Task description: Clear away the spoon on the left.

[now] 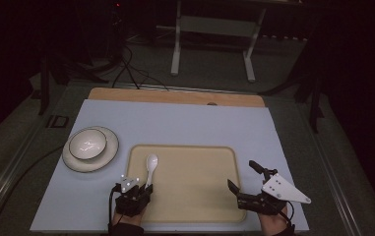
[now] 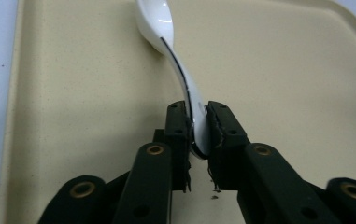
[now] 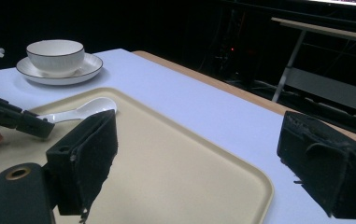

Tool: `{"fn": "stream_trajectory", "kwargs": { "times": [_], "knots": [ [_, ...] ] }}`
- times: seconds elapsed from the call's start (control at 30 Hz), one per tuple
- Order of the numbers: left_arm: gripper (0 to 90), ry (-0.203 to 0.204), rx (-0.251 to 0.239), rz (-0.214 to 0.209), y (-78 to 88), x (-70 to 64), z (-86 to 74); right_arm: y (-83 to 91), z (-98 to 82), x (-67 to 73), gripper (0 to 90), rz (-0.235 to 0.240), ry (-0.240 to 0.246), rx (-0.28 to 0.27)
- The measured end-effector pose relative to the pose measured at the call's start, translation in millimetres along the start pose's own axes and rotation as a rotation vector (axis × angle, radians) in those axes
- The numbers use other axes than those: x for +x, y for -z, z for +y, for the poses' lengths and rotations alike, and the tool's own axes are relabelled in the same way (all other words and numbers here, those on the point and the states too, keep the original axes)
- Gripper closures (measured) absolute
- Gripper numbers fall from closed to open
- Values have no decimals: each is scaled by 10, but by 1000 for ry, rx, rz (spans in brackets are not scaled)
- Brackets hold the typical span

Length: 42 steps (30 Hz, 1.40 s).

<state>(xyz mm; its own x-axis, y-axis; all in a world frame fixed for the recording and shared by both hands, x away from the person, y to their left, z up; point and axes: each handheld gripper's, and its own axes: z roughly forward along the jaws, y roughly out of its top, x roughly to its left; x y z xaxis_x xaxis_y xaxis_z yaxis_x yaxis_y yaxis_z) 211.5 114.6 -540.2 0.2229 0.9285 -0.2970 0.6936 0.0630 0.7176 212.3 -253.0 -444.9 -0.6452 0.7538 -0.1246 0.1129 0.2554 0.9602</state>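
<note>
Spoon [image 2: 178, 65] handle is seen between the two pads of the left gripper [image 2: 198, 133], which stand narrow around its end; a thin gap seems to remain on one side, so it cannot be told surely if the pads press or only enclose it. The white spoon is laid on the beige tray [image 1: 209, 196], near the tray's left edge, with its bowl pointed away from the person. The right gripper [image 1: 246, 179] is held wide, with nothing between its jaws, at the right edge of the tray.

Further out, a white bowl [image 1: 88, 143] is set on a saucer [image 1: 107, 157] on the pale blue table [image 1: 185, 123], left of the tray.

A risk is judged here: the handle is glossy, curved and caught only at its tip, so the spoon may be rotated or slipped out if it is lifted with a weak hold. The tray may also be pushed if the jaws are lowered too far.
</note>
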Motion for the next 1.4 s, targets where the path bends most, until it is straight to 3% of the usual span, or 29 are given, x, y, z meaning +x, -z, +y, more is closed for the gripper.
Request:
{"fn": "stream_trajectory", "kwargs": {
  "times": [0.27, 0.83, 1.13, 1.4],
  "knots": [
    [761, -4, 34, 19, -16, 14, -3, 4, -2, -1, 123, 5, -2, -2],
    [687, -18, 26, 45, -11, 23, 5, -1, -6, -1, 122, 15, -5, 5],
    [640, -42, 25, 27, 40, -5, 77, 1, -11, -7, 122, 9, -6, 4],
    [643, -77, 57, -7, 117, -9, 230, 10, -25, -27, 122, 5, -13, 6]
  ]
}}
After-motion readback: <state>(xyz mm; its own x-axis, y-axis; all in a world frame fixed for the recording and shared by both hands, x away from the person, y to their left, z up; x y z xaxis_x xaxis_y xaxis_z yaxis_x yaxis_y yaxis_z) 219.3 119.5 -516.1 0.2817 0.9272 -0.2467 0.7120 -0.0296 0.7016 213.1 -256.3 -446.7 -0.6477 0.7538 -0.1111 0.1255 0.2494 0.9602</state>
